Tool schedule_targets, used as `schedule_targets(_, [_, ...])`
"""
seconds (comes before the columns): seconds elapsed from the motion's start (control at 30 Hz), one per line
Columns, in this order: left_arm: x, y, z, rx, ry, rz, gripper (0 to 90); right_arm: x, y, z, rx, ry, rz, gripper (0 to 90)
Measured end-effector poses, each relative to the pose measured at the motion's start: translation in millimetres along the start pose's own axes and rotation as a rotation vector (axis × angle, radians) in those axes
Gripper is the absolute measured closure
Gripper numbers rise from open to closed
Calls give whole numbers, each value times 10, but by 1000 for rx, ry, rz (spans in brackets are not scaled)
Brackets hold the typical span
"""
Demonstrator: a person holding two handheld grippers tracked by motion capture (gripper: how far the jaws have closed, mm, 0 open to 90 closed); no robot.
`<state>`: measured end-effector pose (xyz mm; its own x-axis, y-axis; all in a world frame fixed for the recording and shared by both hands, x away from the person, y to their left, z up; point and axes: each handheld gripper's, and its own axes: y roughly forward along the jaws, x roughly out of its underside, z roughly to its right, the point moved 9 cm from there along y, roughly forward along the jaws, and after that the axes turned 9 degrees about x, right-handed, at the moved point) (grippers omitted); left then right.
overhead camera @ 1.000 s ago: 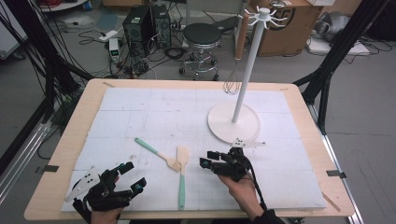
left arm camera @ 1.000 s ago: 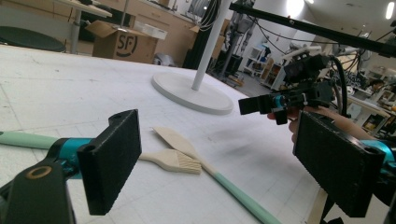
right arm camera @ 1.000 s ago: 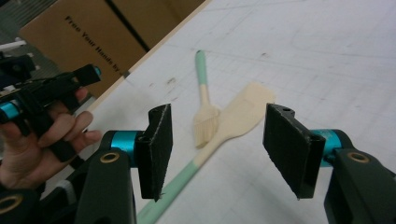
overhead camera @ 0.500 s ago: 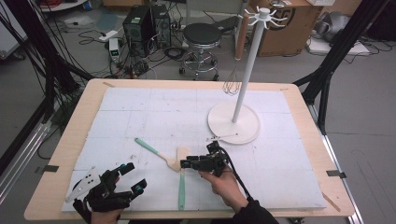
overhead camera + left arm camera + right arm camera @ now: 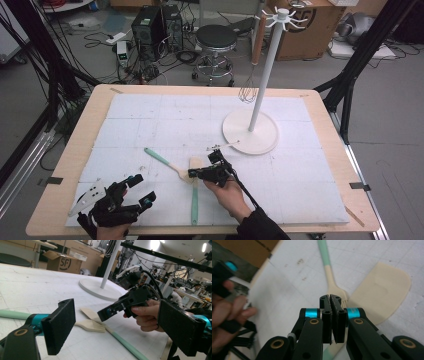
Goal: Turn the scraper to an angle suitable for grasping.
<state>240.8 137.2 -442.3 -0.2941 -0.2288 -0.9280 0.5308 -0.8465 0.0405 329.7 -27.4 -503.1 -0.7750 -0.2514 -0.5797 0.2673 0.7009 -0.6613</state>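
Item: cream spatula with mint-green handle (image 5: 194, 192), flat on the white foam-topped bench (image 5: 150, 120), near the front edge. Landmark: white rack stand with round base (image 5: 250, 131), behind and right of the spatula. Cream fork with mint-green handle (image 5: 165, 162) lies angled, its tines touching the spatula blade's left edge. Wire whisk (image 5: 246, 92) hangs beside the stand's pole. Right gripper (image 5: 192, 174): level over the blade, pointing left; jaws have just closed together, nothing between them. Left gripper (image 5: 141, 190): front left of the spatula, jaws apart, empty.
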Motion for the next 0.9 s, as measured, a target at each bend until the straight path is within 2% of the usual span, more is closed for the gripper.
schedule_targets(0.07, [-4, -1, 0, 1, 1, 2, 158, 13, 32, 19, 48, -10, -12, 878])
schedule_targets(0.17, [-5, -6, -2, 0, -1, 4, 158, 32, 45, 62, 93, -31, -23, 880])
schedule_targets(0.27, [-5, -6, -1, 0, 0, 4, 158, 32, 44, 56, 99, -31, -26, 885])
schedule_targets(0.43, [-4, -16, -2, -2, 0, 4, 158, 34, 27, 80, 165, -104, -17, 890])
schedule_targets(0.5, [-6, -23, -7, -4, 0, 6, 159, 30, -1, 103, 207, -138, -11, 891])
schedule_targets(0.57, [-3, -27, -11, -5, 0, 3, 158, 28, -38, 130, 237, -154, -14, 890])
schedule_targets(0.67, [-3, -25, -9, -8, 2, 2, 158, 9, -99, 213, 311, -184, -10, 890])
schedule_targets(0.73, [-5, -24, -3, -6, 3, 3, 158, 7, -117, 171, 226, -138, 1, 890])
schedule_targets(0.9, [-1, -10, -7, -8, 1, 1, 158, 34, -65, 87, 183, -135, -9, 891])
